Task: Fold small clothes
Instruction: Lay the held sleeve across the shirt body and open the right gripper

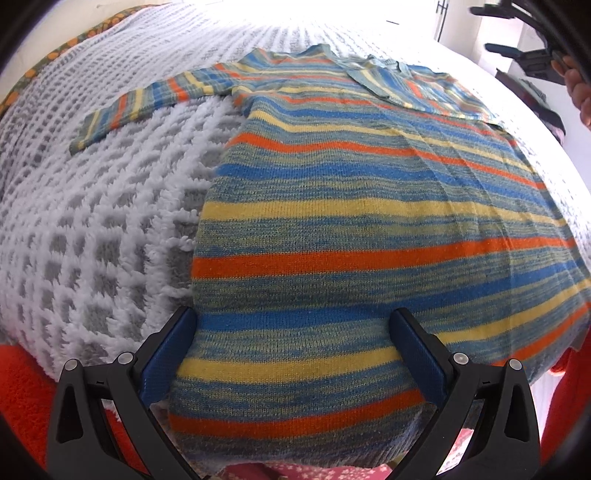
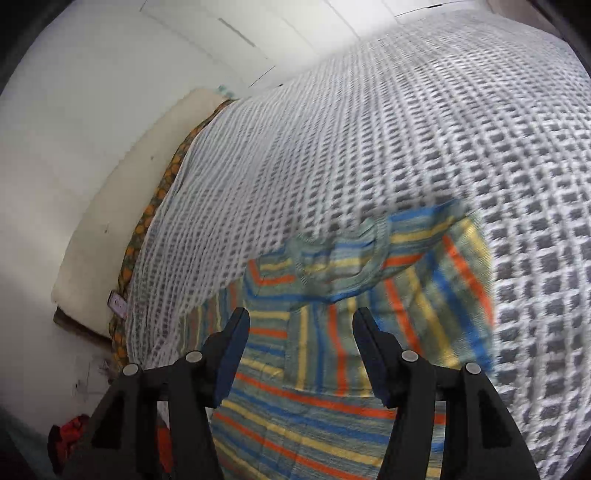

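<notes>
A knit sweater [image 1: 351, 206] striped in blue, yellow, orange and green lies flat on a white and grey checked blanket [image 1: 110, 206]. One sleeve [image 1: 147, 103] stretches out to the left. The other sleeve [image 2: 424, 280] is folded over the chest, below the collar [image 2: 332, 266]. My left gripper [image 1: 293, 321] is open, its blue-padded fingers [image 1: 177, 350] standing wide either side of the sweater's lower body near the hem. My right gripper [image 2: 301, 321] is open above the upper part of the sweater, with nothing between its jaws. It also shows in the left wrist view as the right gripper [image 1: 484, 28], held in a hand at the top right.
The blanket [image 2: 406, 129] covers a bed beside a white wall [image 2: 92, 92], with an orange-patterned sheet edge [image 2: 147, 221] along one side. Red fabric [image 1: 26, 387] and pink flowered cloth [image 1: 332, 472] lie at the near edge. A red item [image 2: 70, 432] sits on the floor.
</notes>
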Demonstrator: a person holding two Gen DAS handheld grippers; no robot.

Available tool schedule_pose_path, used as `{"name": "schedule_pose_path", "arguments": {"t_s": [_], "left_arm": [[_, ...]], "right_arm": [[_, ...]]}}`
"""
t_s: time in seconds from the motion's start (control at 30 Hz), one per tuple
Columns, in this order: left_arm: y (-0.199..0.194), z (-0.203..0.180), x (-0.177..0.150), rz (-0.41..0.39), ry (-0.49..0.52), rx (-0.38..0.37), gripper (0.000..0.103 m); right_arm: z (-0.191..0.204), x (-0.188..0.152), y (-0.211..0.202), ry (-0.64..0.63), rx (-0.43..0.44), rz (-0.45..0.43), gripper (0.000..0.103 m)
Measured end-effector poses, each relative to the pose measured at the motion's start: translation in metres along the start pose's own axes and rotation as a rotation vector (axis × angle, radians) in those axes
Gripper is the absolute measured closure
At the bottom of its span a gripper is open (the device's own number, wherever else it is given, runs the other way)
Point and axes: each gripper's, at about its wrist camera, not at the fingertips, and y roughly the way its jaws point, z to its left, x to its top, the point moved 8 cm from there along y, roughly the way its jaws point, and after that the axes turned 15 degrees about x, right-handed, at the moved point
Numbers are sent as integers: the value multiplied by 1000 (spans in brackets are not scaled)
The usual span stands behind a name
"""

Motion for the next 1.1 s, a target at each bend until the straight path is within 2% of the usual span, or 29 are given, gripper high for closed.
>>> {"name": "schedule_pose_path", "arguments": {"t_s": [0.1,0.17,0.23,0.27,0.33,0.37,0.4,0.47,0.53,0.6,0.7,0.83,0.9,1.03,1.1], "left_arm": [[2,-1,1,2,0,7,0],[2,-1,1,2,0,11,0],[2,-1,1,2,0,13,0],[2,-1,1,1,-1,12,0],[1,-1,0,0,-2,10,0],[1,0,0,0,-2,9,0],[1,0,0,-2,-2,7,0],[2,1,0,-3,0,7,0],[4,0,0,1,3,10,0],[5,-1,1,2,2,12,0],[5,-1,2,3,2,16,0],[3,1,1,1,-3,2,0],[2,2,0,-2,-3,-7,0],[2,2,-1,-2,2,-10,0],[3,0,0,0,1,-4,0]], "right_arm": [[4,19,-15,-9,-9,9,45],[2,10,-5,1,4,79,45],[-15,-12,16,15,-28,136,45],[-32,-26,24,17,-78,169,45],[-87,-54,31,59,-288,248,46],[-109,-66,28,117,-328,265,58],[-118,-69,22,165,-301,224,61],[-110,-60,3,182,-257,125,59],[-85,-51,-9,98,-263,117,58],[-51,-45,-15,-20,-243,119,46],[-21,-51,-13,-113,-221,125,36],[-37,-98,-4,-64,-271,158,36],[-41,-121,-14,-39,-298,119,36],[-8,-166,-53,-109,-299,33,35],[5,-188,-67,-133,-300,24,30]]}}
